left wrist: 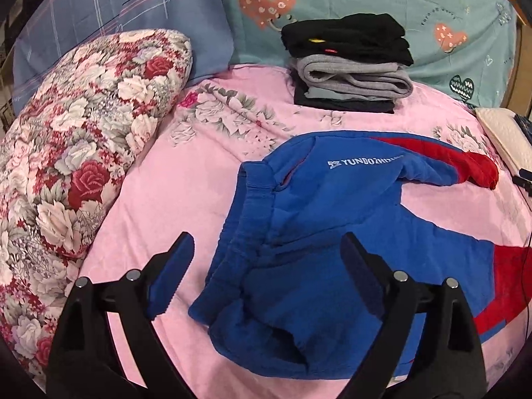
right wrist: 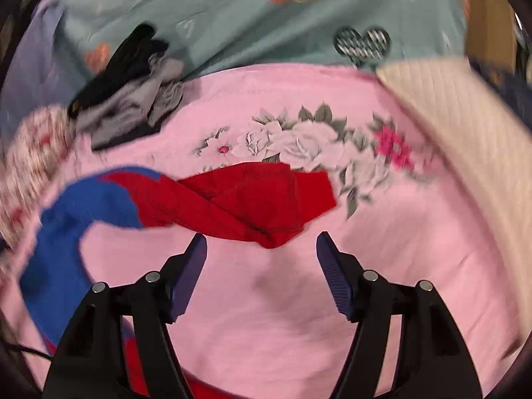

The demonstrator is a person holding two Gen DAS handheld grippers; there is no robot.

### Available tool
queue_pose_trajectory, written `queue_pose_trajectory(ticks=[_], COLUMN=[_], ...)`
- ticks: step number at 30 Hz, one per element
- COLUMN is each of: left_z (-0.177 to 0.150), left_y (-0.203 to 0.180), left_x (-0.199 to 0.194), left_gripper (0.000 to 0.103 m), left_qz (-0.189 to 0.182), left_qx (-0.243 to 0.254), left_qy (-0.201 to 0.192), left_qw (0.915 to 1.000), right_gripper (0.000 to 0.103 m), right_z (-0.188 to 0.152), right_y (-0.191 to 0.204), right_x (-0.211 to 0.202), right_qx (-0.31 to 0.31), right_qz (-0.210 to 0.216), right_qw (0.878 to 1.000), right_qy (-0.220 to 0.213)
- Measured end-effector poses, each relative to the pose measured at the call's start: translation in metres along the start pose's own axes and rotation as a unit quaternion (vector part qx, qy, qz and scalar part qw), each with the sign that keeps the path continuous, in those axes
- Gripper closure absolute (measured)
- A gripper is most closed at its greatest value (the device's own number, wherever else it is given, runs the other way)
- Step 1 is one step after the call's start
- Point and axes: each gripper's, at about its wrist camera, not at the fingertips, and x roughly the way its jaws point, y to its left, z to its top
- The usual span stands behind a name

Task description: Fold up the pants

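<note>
Blue pants with red lower legs (left wrist: 319,226) lie spread and rumpled on the pink floral bedsheet (left wrist: 166,199), waistband toward me in the left wrist view. My left gripper (left wrist: 267,249) is open above the waistband, holding nothing. In the right wrist view the red leg end (right wrist: 266,196) lies twisted and folded over, joined to the blue part (right wrist: 66,219) at left. My right gripper (right wrist: 261,242) is open just in front of the red cuff, not touching it. The right wrist view is blurred at the edges.
A stack of folded black and grey clothes (left wrist: 349,63) sits at the back against a teal pillow (left wrist: 382,0). A rolled floral quilt (left wrist: 83,133) lies at the left. A cream pillow (right wrist: 465,139) lies at the right. A black cable (left wrist: 527,266) runs along the right edge.
</note>
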Motion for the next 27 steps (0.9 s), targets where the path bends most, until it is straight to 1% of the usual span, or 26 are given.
queue_pose_trajectory(ticks=[1, 2, 3, 6, 9, 12, 14, 15, 16, 17, 19, 21, 25, 27], left_z=[0.000, 0.000, 0.000, 0.001, 0.004, 0.008, 0.010, 0.011, 0.011, 0.012, 0.011, 0.011, 0.008, 0.007], left_y=[0.000, -0.001, -0.002, -0.007, -0.011, -0.014, -0.018, -0.020, -0.023, -0.025, -0.030, -0.033, -0.036, -0.035], left_x=[0.003, 0.005, 0.008, 0.011, 0.014, 0.020, 0.026, 0.027, 0.030, 0.030, 0.030, 0.028, 0.024, 0.022], left_gripper=[0.012, 0.012, 0.012, 0.012, 0.012, 0.012, 0.012, 0.012, 0.012, 0.012, 0.012, 0.012, 0.012, 0.012], left_qz=[0.002, 0.005, 0.009, 0.021, 0.032, 0.036, 0.036, 0.036, 0.034, 0.033, 0.027, 0.021, 0.005, 0.001], left_qx=[-0.007, -0.011, -0.013, -0.013, -0.016, -0.020, -0.020, -0.019, -0.018, -0.016, -0.011, -0.006, 0.001, 0.004], left_qy=[0.006, 0.010, 0.015, 0.022, 0.025, 0.032, 0.040, 0.042, 0.045, 0.046, 0.044, 0.041, 0.033, 0.029], left_qw=[1.0000, 0.9999, 0.9998, 0.9995, 0.9991, 0.9987, 0.9984, 0.9983, 0.9982, 0.9983, 0.9986, 0.9989, 0.9994, 0.9996], right_gripper=[0.034, 0.034, 0.036, 0.048, 0.052, 0.054, 0.062, 0.071, 0.087, 0.099, 0.100, 0.100, 0.100, 0.100], right_z=[0.000, 0.000, -0.001, -0.005, -0.004, -0.004, -0.004, -0.003, -0.003, 0.000, 0.005, 0.010, 0.029, 0.040], right_y=[0.006, 0.008, 0.010, 0.016, 0.026, 0.033, 0.032, 0.031, 0.030, 0.028, 0.028, 0.031, 0.037, 0.045], right_x=[0.001, 0.005, 0.010, 0.030, 0.050, 0.067, 0.079, 0.083, 0.084, 0.085, 0.079, 0.064, 0.017, -0.012], right_qx=[-0.042, -0.059, -0.072, -0.111, -0.137, -0.160, -0.164, -0.163, -0.162, -0.156, -0.148, -0.159, -0.165, -0.180], right_qz=[-0.008, -0.009, -0.007, 0.014, 0.035, 0.027, 0.025, 0.029, 0.031, 0.038, 0.040, 0.033, 0.037, 0.036], right_qw=[0.999, 0.998, 0.997, 0.994, 0.989, 0.986, 0.984, 0.984, 0.984, 0.985, 0.986, 0.985, 0.983, 0.981], right_qy=[0.001, 0.004, 0.007, 0.019, 0.034, 0.046, 0.059, 0.064, 0.062, 0.069, 0.072, 0.066, 0.065, 0.065])
